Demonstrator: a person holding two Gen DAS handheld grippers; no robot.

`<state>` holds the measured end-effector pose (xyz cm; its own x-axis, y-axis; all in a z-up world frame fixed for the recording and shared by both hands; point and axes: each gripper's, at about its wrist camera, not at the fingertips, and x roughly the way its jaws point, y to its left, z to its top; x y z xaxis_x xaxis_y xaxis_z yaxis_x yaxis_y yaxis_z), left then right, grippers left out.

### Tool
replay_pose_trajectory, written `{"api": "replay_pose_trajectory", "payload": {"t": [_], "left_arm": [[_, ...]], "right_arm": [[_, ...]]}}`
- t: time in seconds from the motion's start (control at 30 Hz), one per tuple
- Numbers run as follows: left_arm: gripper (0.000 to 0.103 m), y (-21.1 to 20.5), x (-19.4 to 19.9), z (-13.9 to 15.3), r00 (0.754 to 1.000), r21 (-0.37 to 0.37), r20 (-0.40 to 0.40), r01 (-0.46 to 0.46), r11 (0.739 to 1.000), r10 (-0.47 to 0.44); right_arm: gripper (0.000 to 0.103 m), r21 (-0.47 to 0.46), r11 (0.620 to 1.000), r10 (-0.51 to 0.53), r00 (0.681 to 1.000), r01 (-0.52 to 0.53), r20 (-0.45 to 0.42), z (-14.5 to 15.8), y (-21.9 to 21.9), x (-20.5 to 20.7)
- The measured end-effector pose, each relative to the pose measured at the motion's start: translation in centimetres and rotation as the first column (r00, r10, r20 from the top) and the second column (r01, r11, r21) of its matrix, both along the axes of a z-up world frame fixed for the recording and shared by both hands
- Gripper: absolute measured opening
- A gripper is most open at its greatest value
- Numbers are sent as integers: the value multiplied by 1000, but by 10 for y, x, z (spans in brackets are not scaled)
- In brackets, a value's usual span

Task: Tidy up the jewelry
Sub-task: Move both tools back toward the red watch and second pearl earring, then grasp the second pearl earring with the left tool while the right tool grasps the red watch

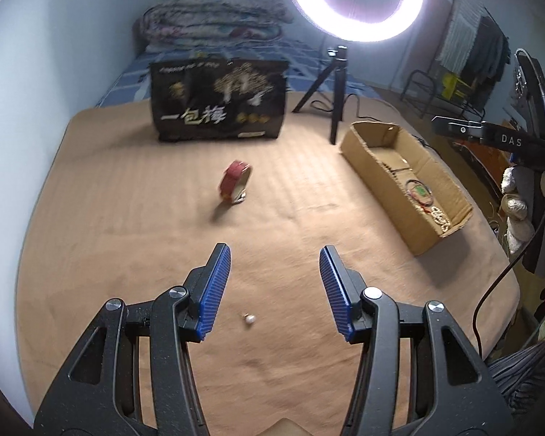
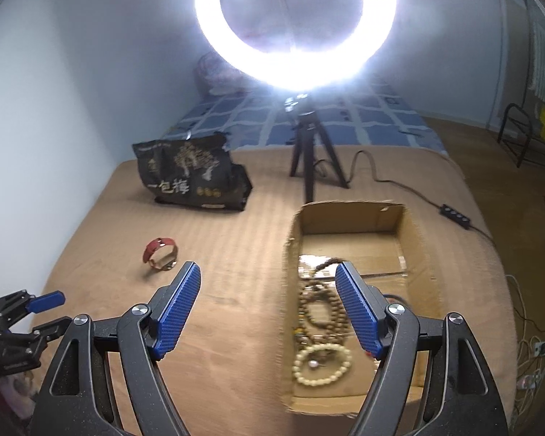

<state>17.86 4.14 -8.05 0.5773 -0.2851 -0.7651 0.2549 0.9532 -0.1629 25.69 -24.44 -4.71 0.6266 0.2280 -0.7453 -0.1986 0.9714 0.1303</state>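
Beads (image 2: 321, 363), round and creamy, sit in the cardboard box (image 2: 348, 214). Both tools, left tool (image 1: 275, 269) and right tool (image 2: 269, 285), gape wide, holding nothing. Black bag (image 1: 219, 100) reads "一包梅".

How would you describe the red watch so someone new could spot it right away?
On the tan blanket, look left of the cardboard box and in front of the black snack bag. The red watch lies there alone, a buckled red-strap loop; the other jewelry is beads inside the box.
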Motion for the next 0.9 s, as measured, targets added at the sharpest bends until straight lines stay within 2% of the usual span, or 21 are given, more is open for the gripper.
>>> {"api": "replay_pose_trajectory", "payload": {"t": [0.13, 0.33, 0.57, 0.77, 0.83, 0.9], "left_arm": [[52, 13, 2, -12, 1000, -14, -29, -5, 1000, 5], [52, 17, 1, -32, 997, 5, -72, 30, 1000, -30], [52, 27, 5, -43, 994, -33, -102, 25, 999, -29], [52, 31, 10, -58, 990, -49, -134, 30, 998, -37], [52, 33, 11, -59, 990, -60, -136, 28, 998, -36], [52, 34, 12, -59, 990, -71, -134, 28, 997, -38]], "right_arm": [[77, -1, 998, 57, 998, -57, -32, -13, 32, 11], [77, -6, 993, 120, 992, -120, -41, -21, 77, 36], [76, 14, 986, 166, 983, -166, -82, -39, 116, 67], [60, 9, 976, 217, 967, -217, -133, -57, 154, 92], [47, 18, 972, 232, 960, -233, -159, -67, 166, 100], [38, 24, 969, 245, 953, -245, -180, -76, 176, 109]]}}
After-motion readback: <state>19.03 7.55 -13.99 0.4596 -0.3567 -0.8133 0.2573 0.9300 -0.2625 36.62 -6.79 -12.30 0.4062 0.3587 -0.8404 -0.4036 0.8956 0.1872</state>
